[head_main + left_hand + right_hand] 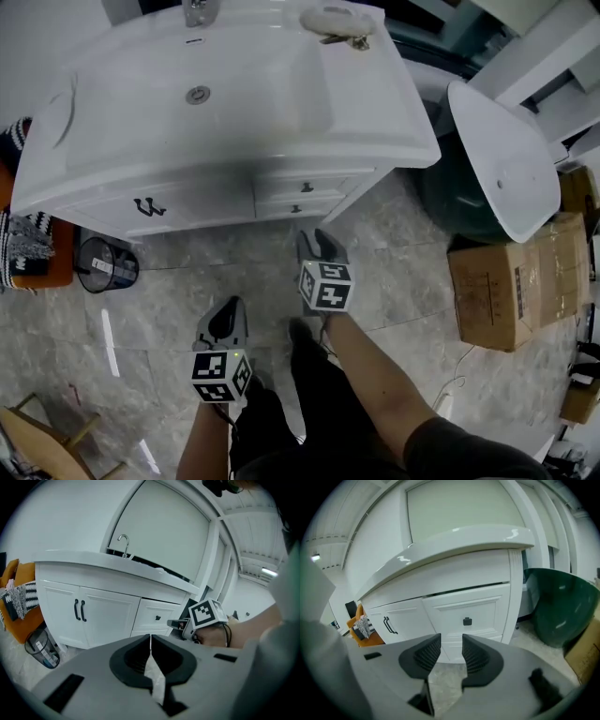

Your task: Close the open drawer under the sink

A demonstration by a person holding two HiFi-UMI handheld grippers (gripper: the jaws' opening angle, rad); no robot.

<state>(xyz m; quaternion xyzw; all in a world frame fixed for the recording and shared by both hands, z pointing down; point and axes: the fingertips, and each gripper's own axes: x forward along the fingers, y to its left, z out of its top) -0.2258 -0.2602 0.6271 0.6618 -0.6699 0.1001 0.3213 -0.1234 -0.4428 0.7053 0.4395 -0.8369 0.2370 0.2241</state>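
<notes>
Head view looks steeply down on a grey tiled floor (pixel 412 281) and a white cabinet (pixel 206 202) that carries a sink (pixel 216 94) with a tap (pixel 195 11) at its back edge. A loose white basin (pixel 506 159) leans over a dark green tub (pixel 459 202) to the cabinet's right, with a cardboard box (pixel 511 281) just beside them on the floor. A wire bin (pixel 108 264) stands by the cabinet's left end.

Two drawers are stacked at the cabinet's right end, under the sink top and right of the double doors (pixel 148 206). The upper drawer (pixel 464 611) shows a thin dark gap along its top edge in the right gripper view. How far out it stands cannot be judged. The lower drawer (pixel 302 208) sits directly below it.

Both claws hover over the floor in front of the cabinet, touching nothing. The right gripper (pixel 323 246) is nearer the drawers and points at the upper one, its jaws a narrow way apart and empty, with the dark knob (pixel 467 621) showing above them. The left gripper (pixel 225 321) hangs further back, its jaws pressed together with nothing between them.
</notes>
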